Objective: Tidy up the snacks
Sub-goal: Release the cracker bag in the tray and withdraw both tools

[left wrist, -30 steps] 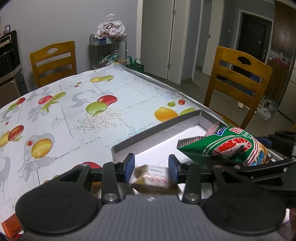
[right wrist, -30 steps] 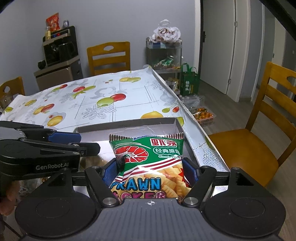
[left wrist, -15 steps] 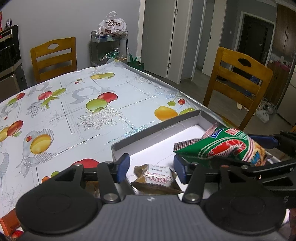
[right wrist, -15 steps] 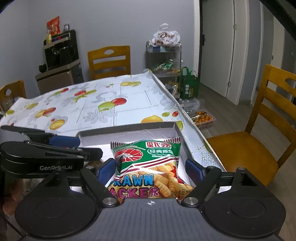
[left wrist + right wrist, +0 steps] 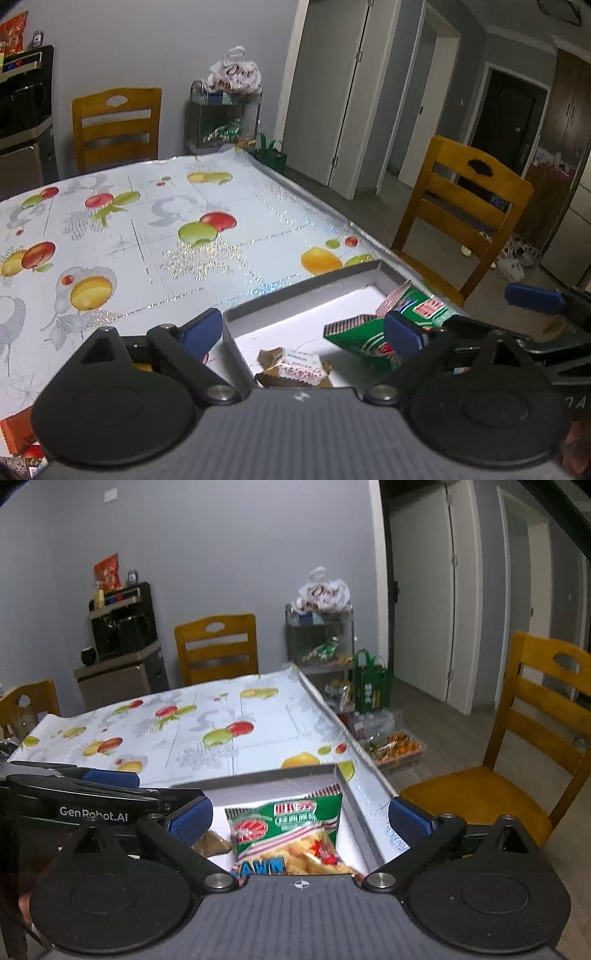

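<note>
A grey shallow box (image 5: 303, 291) (image 5: 273, 777) with a white floor lies on the fruit-print table. Inside it rest a green prawn cracker bag (image 5: 291, 834) (image 5: 373, 332) and a small brown-and-white wrapped snack (image 5: 295, 369) (image 5: 212, 843). My left gripper (image 5: 301, 338) hangs over the small snack, its jaws opening wide, pads clear of it. Above the cracker bag, my right gripper (image 5: 299, 821) also has its jaws opening, and the bag lies free between them. In the left wrist view the right gripper (image 5: 535, 299) shows at the right.
The table (image 5: 147, 229) stretches away behind the box. Orange and red packets (image 5: 18, 435) lie at the near left edge. Wooden chairs (image 5: 469, 206) (image 5: 216, 646) stand at the right side and far end. A metal rack (image 5: 321, 642) with bags stands by the far corner.
Both grippers spread their jaws wide and rose a little. The small snack and the cracker bag were let go and now lie in the box.
</note>
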Tool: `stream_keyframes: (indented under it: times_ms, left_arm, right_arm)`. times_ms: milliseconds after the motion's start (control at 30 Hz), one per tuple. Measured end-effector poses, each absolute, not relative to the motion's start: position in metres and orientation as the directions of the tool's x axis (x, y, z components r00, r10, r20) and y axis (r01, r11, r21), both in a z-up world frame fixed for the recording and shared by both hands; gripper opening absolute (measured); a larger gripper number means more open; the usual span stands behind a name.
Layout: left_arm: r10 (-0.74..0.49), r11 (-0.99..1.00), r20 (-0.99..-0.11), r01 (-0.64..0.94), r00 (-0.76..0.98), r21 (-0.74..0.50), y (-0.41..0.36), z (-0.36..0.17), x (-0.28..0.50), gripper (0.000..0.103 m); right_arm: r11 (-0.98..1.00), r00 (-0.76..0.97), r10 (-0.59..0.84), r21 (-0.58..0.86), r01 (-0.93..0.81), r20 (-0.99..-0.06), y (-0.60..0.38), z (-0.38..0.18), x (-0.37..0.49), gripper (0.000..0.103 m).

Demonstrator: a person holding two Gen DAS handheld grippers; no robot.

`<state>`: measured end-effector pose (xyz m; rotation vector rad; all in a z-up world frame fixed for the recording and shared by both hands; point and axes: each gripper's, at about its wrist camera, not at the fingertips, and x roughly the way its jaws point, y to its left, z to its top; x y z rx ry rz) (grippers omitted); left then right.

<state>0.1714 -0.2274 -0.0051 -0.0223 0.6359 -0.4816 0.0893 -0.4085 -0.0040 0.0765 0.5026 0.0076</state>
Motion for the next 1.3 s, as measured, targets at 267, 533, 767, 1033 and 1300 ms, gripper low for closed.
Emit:
stream_keyframes:
  times_ms: [267,533,767,1033,1300]
  left_arm:
    - [-0.441,0.887,-0.511,0.446,0.738,-0.122,-0.222,0.012,0.150,0.101]
    - [-0.458,0.883,-0.454,0.451,0.764,-0.132,-0.196,0.018,0.127,0.101]
    - [-0.478,0.874,-0.480,0.453,0.736,-0.175,-0.164,0.018,0.119,0.101]
    - [-0.466,0.882,-0.483,0.432,0.742,-0.188,-0.126,0.015,0.108,0.100]
    - [-0.397,0.912,-0.489,0.394,0.777,-0.114,-0.094,0.014,0.084,0.101]
  right_arm:
    - [0.996,0.900,0.021,0.088,0.019,-0.435,-0.406,0.011,0.073,0.103]
    - [0.995,0.910,0.065,0.094,-0.029,-0.409,-0.391,0.021,0.060,0.103]
    - [0.994,0.906,0.102,0.070,-0.080,-0.410,-0.369,0.028,0.056,0.103]
    - [0.991,0.903,0.132,0.042,-0.126,-0.410,-0.342,0.034,0.053,0.103]
    - [0.984,0.883,0.173,0.033,-0.176,-0.437,-0.313,0.032,0.054,0.103]
